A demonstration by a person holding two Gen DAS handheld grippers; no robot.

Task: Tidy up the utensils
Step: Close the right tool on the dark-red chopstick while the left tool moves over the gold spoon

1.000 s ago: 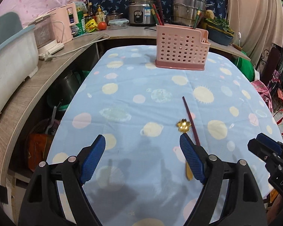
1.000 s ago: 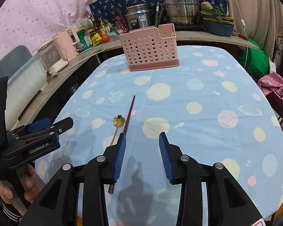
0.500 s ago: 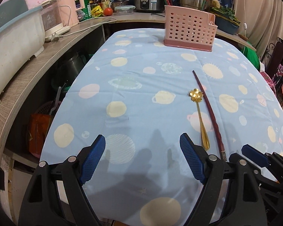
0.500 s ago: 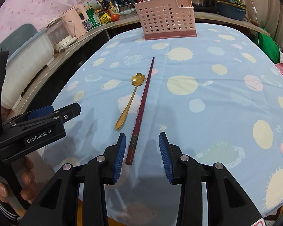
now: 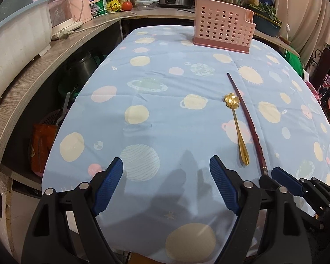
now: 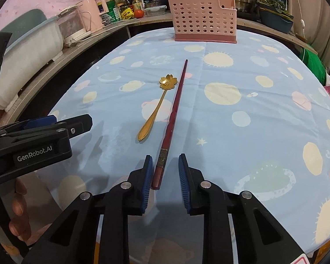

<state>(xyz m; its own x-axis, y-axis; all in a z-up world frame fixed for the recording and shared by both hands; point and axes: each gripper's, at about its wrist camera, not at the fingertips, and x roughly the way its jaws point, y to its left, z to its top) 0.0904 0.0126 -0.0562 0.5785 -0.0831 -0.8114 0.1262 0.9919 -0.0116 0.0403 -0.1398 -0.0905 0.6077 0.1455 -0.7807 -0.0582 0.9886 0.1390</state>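
The right gripper [image 6: 165, 171] is being closed around the near end of the dark red chopstick [image 6: 175, 111], which lies on the tablecloth [image 6: 242, 136] beside the gold spoon [image 6: 157, 107]; pad contact is not seen. The left gripper [image 5: 166, 183] is held wide apart, empty.

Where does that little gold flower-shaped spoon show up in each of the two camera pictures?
Left wrist view: gold spoon lies right of centre, just left of the dark red chopstick.
Right wrist view: it lies left of centre, again left of the chopstick.
Shared landmark: pink basket at the table's far end.
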